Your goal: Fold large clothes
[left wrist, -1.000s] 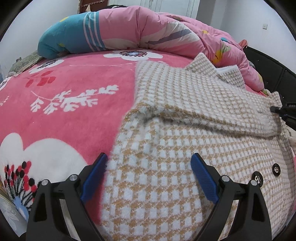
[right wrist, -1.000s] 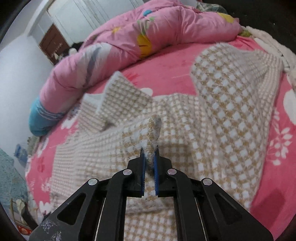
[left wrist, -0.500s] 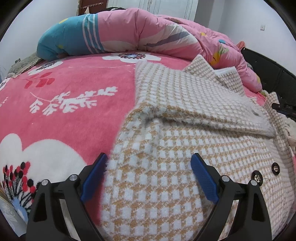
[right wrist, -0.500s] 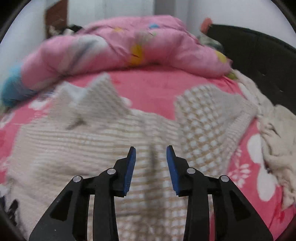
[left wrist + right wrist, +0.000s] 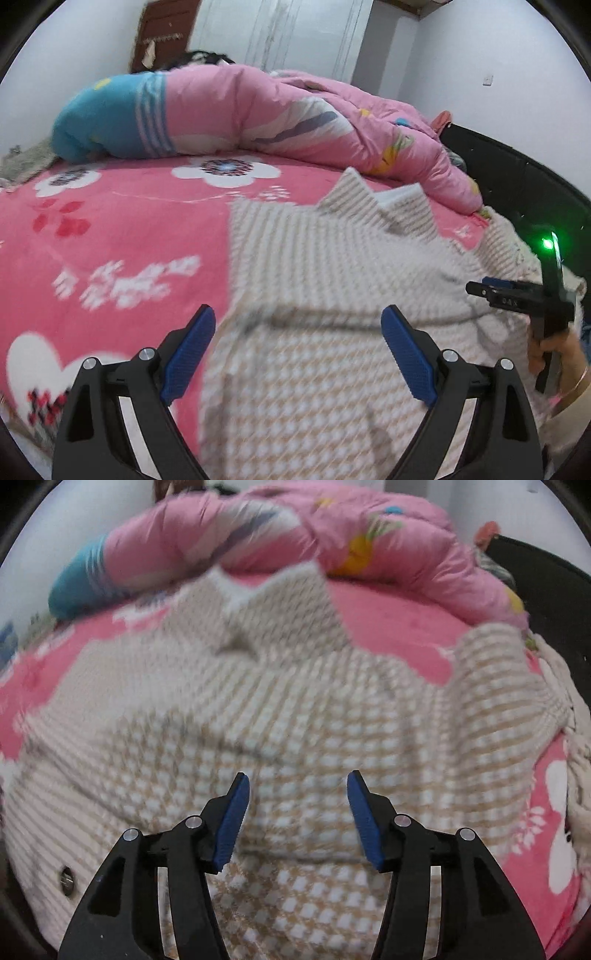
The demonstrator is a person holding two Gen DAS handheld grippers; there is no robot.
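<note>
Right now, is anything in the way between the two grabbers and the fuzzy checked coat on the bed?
Nothing visible. The beige-and-white checked fleece coat lies spread on the pink flowered blanket, directly ahead of the open left gripper and the open right gripper, whose fingers have just been opening.

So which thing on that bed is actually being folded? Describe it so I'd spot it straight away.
Start at the bed with the pink flowered blanket; a rolled pink quilt lies along its far side. Spread flat in front of that is the coat, a fuzzy garment in a beige-and-white check. Nothing else there has that check, its pointed collar, or its dark round button.
</note>
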